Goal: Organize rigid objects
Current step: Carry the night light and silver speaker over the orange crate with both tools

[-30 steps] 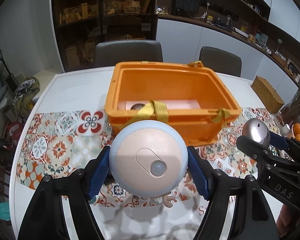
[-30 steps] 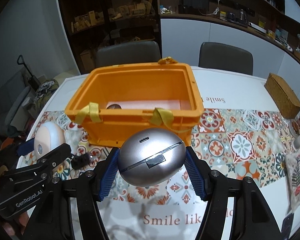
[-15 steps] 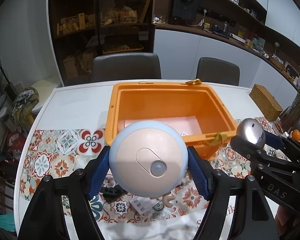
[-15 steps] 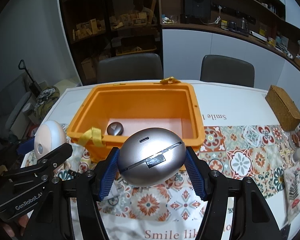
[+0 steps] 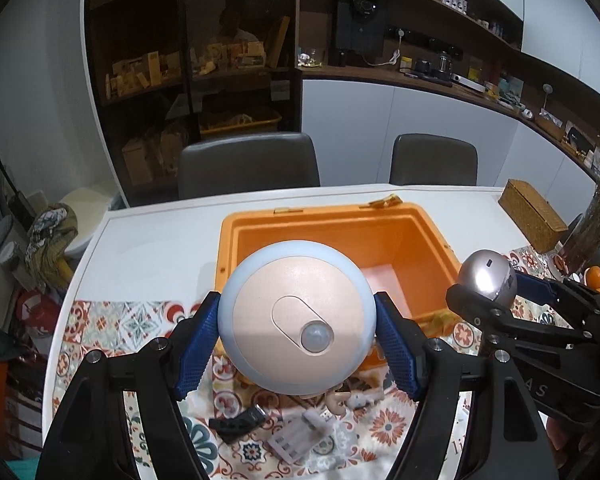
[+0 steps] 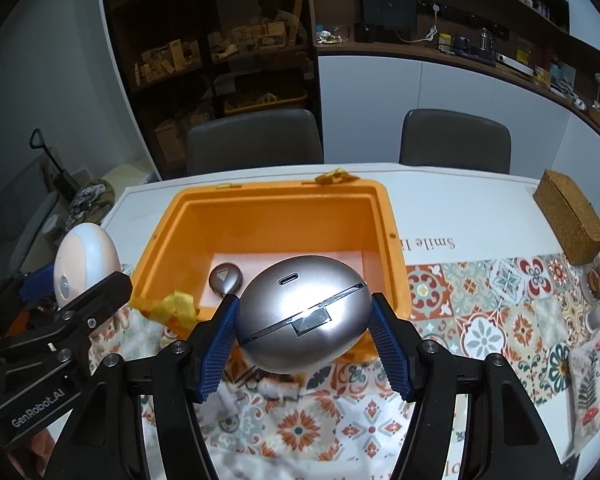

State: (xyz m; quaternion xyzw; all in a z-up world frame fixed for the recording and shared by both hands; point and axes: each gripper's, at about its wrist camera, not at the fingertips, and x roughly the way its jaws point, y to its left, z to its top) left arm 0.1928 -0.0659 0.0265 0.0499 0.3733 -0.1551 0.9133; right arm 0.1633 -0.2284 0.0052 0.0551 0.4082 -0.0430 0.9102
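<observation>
Blue pads of the left gripper (image 5: 296, 344) clamp a round peach-faced lamp with a pale blue rim (image 5: 296, 318), held in the air over the near wall of the open orange plastic crate (image 6: 386, 216). To its right, the right gripper (image 6: 303, 334) squeezes a silver egg-shaped case (image 6: 304, 314) above the crate's near edge. Inside, a small dark brown teardrop case (image 6: 225, 277) lies on the pink floor. Crate and patterned tile-print runner (image 6: 500, 304) rest on the white table (image 5: 156, 248).

White table (image 6: 480, 208) with tiled runner (image 6: 480, 304), orange bin (image 6: 388, 216), wicker box (image 6: 572, 216)
</observation>
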